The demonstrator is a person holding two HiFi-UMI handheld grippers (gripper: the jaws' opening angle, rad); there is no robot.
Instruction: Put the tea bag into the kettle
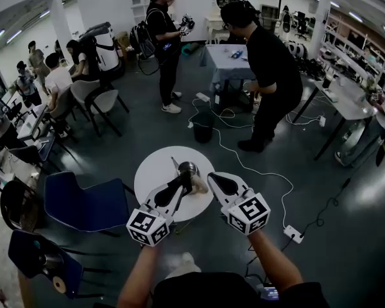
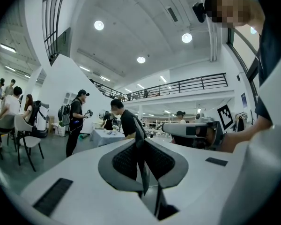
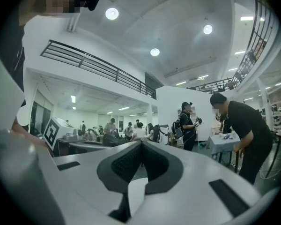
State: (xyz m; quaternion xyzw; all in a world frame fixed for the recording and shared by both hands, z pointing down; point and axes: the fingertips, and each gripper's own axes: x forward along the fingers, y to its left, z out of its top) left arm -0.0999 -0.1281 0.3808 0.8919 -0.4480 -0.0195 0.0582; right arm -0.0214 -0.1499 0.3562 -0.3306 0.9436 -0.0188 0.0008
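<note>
In the head view, a small metal kettle [image 1: 188, 168] stands near the far side of a round white table [image 1: 153, 172]. My left gripper [image 1: 190, 179] reaches over the table just in front of the kettle, with a beige tea bag [image 1: 199, 185] at its tip. In the left gripper view, the left gripper [image 2: 140, 146] is shut on a thin flat piece seen edge-on, the tea bag [image 2: 139, 129]. My right gripper [image 1: 213, 177] hangs at the table's right edge, close to the kettle. In its own view the right gripper [image 3: 141, 146] is shut with nothing between its pads.
Blue chairs [image 1: 83, 204] stand left of the table. A white power strip [image 1: 293, 234] and its cable lie on the floor to the right. Two people [image 1: 269, 76] stand by a far table, with a black bin [image 1: 203, 127] between them and me.
</note>
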